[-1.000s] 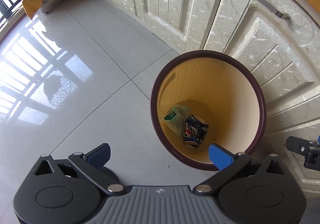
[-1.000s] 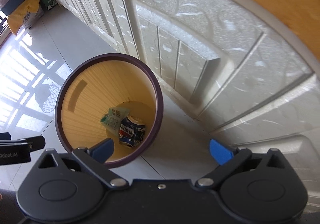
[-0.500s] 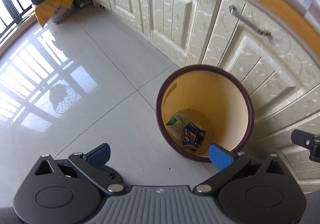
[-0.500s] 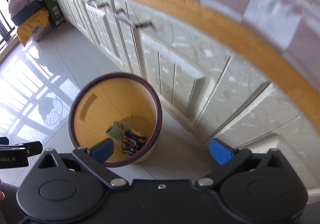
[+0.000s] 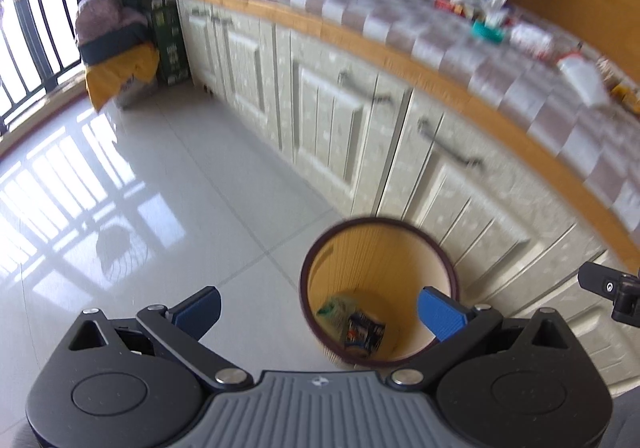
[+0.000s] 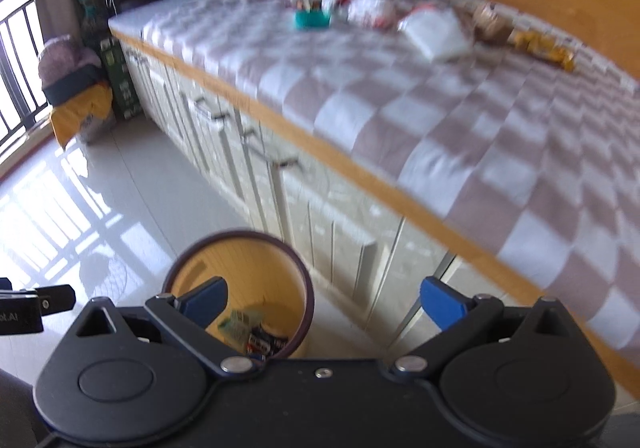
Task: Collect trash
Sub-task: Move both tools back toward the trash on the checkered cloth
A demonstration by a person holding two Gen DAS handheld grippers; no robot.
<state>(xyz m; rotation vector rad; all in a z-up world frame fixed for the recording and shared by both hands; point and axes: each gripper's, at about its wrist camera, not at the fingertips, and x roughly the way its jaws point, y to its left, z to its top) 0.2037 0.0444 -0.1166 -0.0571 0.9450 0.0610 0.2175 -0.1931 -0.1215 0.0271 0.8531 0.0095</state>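
Both cameras have swung up from staring down into the bin: the checkered bed top [image 6: 460, 119] now fills the right view, with the leftover litter [image 6: 360, 7] piled at its far end (a teal tub, white bags, a yellow wrapper, all blurry). So it looks like the drop is done and the next pickup is coming. The bin [image 5: 378, 288] sits on the floor against the cabinets, a can [image 5: 364, 334] and green wrapper [image 5: 334, 312] inside. The left gripper [image 5: 318, 308] and right gripper [image 6: 322, 302] are both spread wide, holding nothing.
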